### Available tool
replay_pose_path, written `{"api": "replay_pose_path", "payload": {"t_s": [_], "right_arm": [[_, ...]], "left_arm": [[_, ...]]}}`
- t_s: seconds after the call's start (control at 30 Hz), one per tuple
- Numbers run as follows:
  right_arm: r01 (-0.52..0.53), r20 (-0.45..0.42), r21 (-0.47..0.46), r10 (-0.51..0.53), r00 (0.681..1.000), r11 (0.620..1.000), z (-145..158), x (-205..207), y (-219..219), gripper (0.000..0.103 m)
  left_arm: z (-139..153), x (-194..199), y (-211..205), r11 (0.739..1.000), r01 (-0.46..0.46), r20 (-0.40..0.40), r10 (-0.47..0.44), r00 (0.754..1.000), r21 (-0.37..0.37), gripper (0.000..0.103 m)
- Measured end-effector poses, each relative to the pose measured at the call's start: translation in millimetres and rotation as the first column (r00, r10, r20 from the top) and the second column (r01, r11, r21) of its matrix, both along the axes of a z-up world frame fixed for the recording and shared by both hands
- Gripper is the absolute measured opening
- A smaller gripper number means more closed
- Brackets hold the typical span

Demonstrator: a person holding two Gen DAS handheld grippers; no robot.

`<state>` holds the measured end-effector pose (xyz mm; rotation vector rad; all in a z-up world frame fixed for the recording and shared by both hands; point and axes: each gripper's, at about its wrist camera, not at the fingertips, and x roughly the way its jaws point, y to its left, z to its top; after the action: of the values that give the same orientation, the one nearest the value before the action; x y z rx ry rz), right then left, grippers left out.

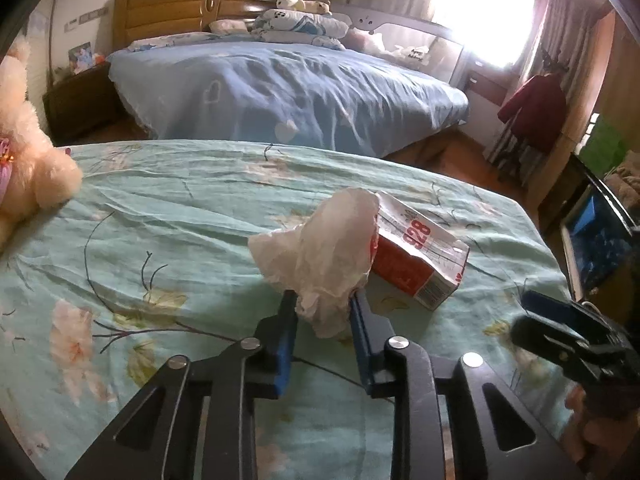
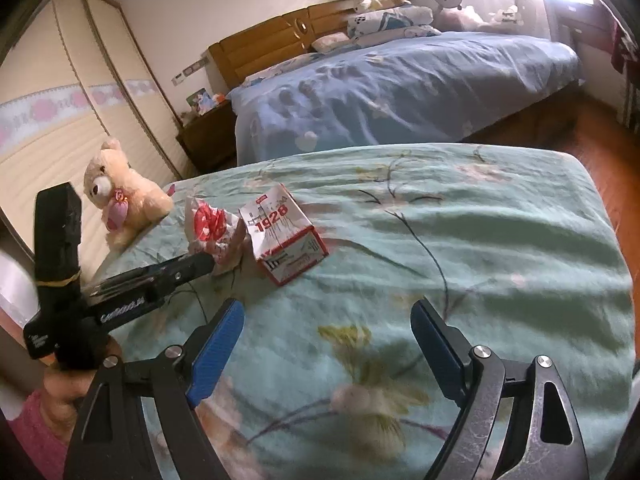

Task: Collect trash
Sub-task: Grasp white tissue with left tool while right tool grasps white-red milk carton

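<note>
My left claw is pinching the lower end of a crumpled white wrapper on the green floral bed, the crumple reaching up and away from the fingers. Touching it lies a red-and-white carton on its side, long axis running diagonally; whether anything is inside I cannot tell. My right claw is spread wide over bare sheet.

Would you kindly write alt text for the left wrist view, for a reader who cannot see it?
The left gripper pinches a crumpled white wrapper over a green floral bedspread, with a red-and-white carton lying just behind it. A cream teddy bear sits at the left edge, a blue bed stands beyond, and the right gripper shows at lower right.
</note>
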<state>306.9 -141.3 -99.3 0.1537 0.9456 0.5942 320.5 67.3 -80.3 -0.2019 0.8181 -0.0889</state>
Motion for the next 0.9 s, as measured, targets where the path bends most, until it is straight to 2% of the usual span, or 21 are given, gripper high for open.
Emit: {"api": "replay_pose_path", "payload": {"t_s": [0.3, 0.5, 0.53, 0.57, 0.6, 0.63, 0.73, 0.9], "right_arm": [[-0.1, 0.034, -0.089, 0.104, 0.994, 0.991, -4, 22, 48, 0.087], [-0.107, 0.028, -0.159, 0.112, 0.993, 0.981, -11, 37, 72, 0.084], [-0.102, 0.029, -0.171, 0.109, 0.994, 0.98, -12, 39, 74, 0.081], [-0.097, 0.029, -0.185, 0.105, 0.994, 0.978, -12, 40, 77, 0.072], [-0.092, 0.026, -0.198, 0.099, 0.995, 0.976, -13, 40, 78, 0.058], [-0.088, 0.023, -0.206, 0.094, 0.995, 0.975, -14, 41, 79, 0.055], [-0.05, 0.023, -0.197, 0.056, 0.998, 0.979, -12, 36, 73, 0.055], [0.082, -0.008, -0.12, -0.083, 0.996, 0.989, -5, 5, 38, 0.054]], "left_arm": [[0, -36, 29, 0.997, -0.037, -0.004, 0.037, 0.999, -0.065, 0.022], [-3, -47, 42, 0.992, -0.039, -0.01, 0.038, 0.999, -0.121, 0.022], [-3, -48, 43, 0.991, -0.034, -0.01, 0.033, 0.999, -0.127, 0.022], [-3, -47, 44, 0.991, -0.026, -0.01, 0.025, 1.0, -0.133, 0.022], [-4, -49, 45, 0.99, -0.022, -0.01, 0.021, 1.0, -0.137, 0.022], [-5, -49, 46, 0.99, -0.018, -0.013, 0.016, 1.0, -0.143, 0.022], [-8, -47, 48, 0.986, -0.004, -0.021, 0.0, 1.0, -0.165, 0.022], [-7, -44, 45, 0.984, 0.041, -0.021, -0.045, 0.999, -0.175, 0.022]]}}
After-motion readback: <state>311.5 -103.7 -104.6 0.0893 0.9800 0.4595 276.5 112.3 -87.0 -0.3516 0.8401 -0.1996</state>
